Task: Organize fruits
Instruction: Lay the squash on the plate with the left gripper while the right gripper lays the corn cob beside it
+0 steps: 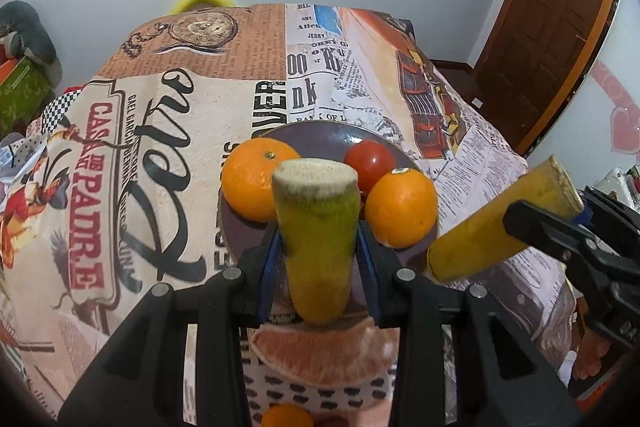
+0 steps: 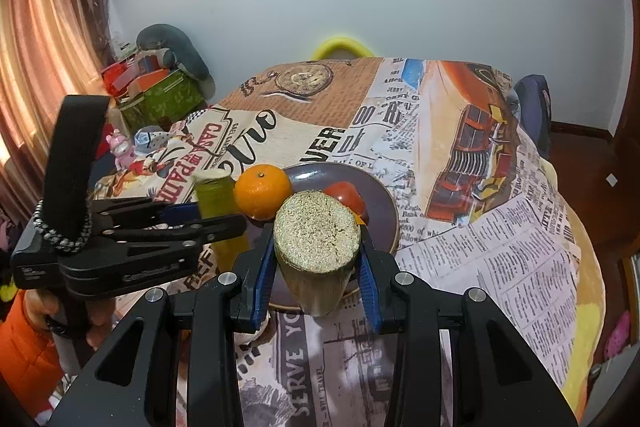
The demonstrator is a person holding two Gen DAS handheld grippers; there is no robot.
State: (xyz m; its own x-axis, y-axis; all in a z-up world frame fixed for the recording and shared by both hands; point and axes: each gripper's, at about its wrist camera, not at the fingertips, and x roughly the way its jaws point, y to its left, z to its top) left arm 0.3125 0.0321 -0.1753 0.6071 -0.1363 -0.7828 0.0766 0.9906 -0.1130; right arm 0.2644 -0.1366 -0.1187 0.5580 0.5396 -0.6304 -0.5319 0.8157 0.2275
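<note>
My left gripper (image 1: 319,229) is shut on a yellow-green sugarcane piece (image 1: 316,211), cut end up, just in front of a dark plate (image 1: 320,137). On the plate lie two oranges (image 1: 256,179) (image 1: 402,207) and a tomato (image 1: 370,163). A pink pomelo wedge (image 1: 320,351) lies under the gripper. My right gripper (image 2: 316,233) is shut on a second, yellower cane piece (image 2: 316,239) near the plate's (image 2: 380,211) front rim. This gripper (image 1: 556,207) and its cane (image 1: 480,239) also show at the right of the left wrist view. The left gripper (image 2: 218,215) and its cane (image 2: 214,191) stand left of an orange (image 2: 262,191) and the tomato (image 2: 346,201).
A newspaper-print cloth (image 1: 168,155) covers the table and drops off at the right edge (image 2: 560,247). A small orange (image 1: 286,417) lies near the front on a dotted surface (image 1: 320,393). A yellow chair back (image 2: 340,47) stands behind the table, boxes (image 2: 160,95) at the left. A hand with an orange sleeve (image 2: 24,339) holds the left gripper.
</note>
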